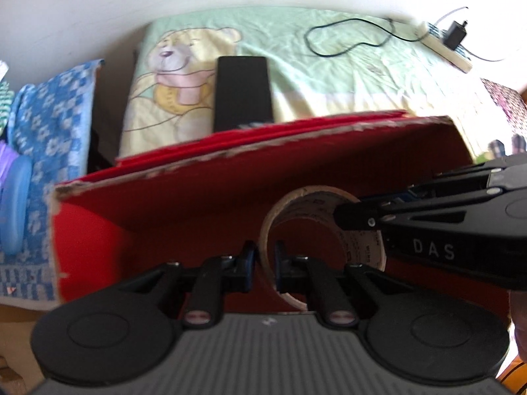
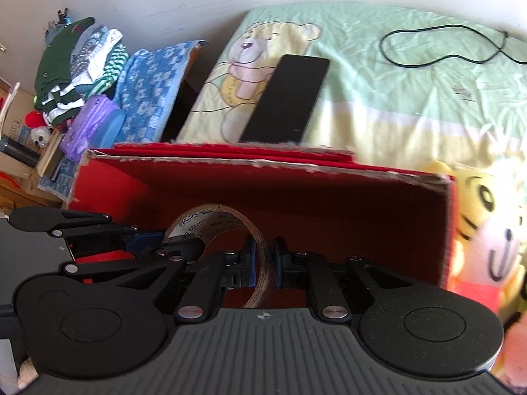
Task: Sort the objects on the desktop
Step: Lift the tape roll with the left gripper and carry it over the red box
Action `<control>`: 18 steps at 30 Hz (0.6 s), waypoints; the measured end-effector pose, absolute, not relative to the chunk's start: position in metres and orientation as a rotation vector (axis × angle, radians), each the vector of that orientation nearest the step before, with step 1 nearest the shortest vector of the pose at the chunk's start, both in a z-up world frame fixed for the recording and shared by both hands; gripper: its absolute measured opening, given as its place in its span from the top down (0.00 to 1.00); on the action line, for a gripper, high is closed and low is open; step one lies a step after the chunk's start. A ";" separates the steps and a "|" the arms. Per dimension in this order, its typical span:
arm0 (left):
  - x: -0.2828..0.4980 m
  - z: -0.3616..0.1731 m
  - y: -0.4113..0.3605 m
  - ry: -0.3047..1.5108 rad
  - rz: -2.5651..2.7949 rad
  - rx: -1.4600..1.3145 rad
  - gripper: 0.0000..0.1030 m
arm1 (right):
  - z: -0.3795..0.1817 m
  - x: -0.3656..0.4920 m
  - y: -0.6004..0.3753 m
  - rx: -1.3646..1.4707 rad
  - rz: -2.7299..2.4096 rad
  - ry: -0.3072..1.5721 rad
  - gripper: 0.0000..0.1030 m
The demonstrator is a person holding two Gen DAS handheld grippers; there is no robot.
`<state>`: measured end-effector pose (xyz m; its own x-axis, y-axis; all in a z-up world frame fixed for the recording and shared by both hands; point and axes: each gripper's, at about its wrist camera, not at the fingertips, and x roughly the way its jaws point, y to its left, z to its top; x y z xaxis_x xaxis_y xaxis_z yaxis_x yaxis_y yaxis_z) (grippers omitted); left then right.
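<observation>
A roll of brown packing tape [image 1: 362,247] is held inside an open red cardboard box [image 1: 204,194]. My left gripper [image 1: 263,265] is shut on the tape's left rim. My right gripper [image 2: 263,265] is shut on the tape's [image 2: 217,220] right rim; in the left wrist view it reaches in from the right [image 1: 359,217]. In the right wrist view the left gripper [image 2: 158,247] comes in from the left. A black phone [image 1: 242,92] lies on the bear sheet behind the box; it also shows in the right wrist view [image 2: 286,95].
The red box [image 2: 329,204] sits on a bed with a green bear sheet [image 2: 395,82]. A black cable [image 1: 346,39] and power strip [image 1: 444,46] lie at the far right. A blue towel [image 1: 52,115] and folded clothes [image 2: 79,65] are left. A yellow plush toy [image 2: 487,230] sits right of the box.
</observation>
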<state>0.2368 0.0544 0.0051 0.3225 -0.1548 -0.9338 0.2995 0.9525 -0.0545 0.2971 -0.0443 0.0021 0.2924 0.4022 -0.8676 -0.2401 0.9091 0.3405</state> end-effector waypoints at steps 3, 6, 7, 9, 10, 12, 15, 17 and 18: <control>0.236 0.005 0.063 1.205 -0.268 0.154 0.94 | 0.001 0.301 -0.033 0.152 0.454 1.195 0.89; 0.237 0.006 0.068 1.205 -0.240 0.168 0.93 | -0.003 0.305 -0.022 0.142 0.458 1.194 0.89; 0.237 0.006 0.070 1.207 -0.234 0.170 0.92 | -0.005 0.306 -0.019 0.140 0.456 1.195 0.89; 0.239 0.004 0.074 1.207 -0.225 0.176 0.91 | -0.008 0.309 -0.016 0.146 0.456 1.200 0.89; 0.239 0.003 0.075 1.207 -0.218 0.181 0.91 | -0.009 0.309 -0.014 0.149 0.456 1.201 0.89; 0.241 0.001 0.077 1.210 -0.209 0.184 0.91 | -0.011 0.310 -0.010 0.143 0.459 1.201 0.89; 0.243 0.000 0.081 1.217 -0.195 0.178 0.90 | -0.014 0.311 -0.006 0.144 0.459 1.206 0.89; 0.243 -0.001 0.083 1.219 -0.186 0.172 0.90 | -0.017 0.312 -0.003 0.143 0.453 1.210 0.89; 0.242 0.000 0.083 1.219 -0.181 0.169 0.89 | -0.018 0.313 -0.002 0.139 0.447 1.211 0.89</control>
<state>0.2423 0.0834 -0.0005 0.3335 -0.0474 -0.9416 0.2285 0.9730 0.0320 0.3128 -0.0017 -0.0183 0.2779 0.4043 -0.8714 -0.2587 0.9051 0.3375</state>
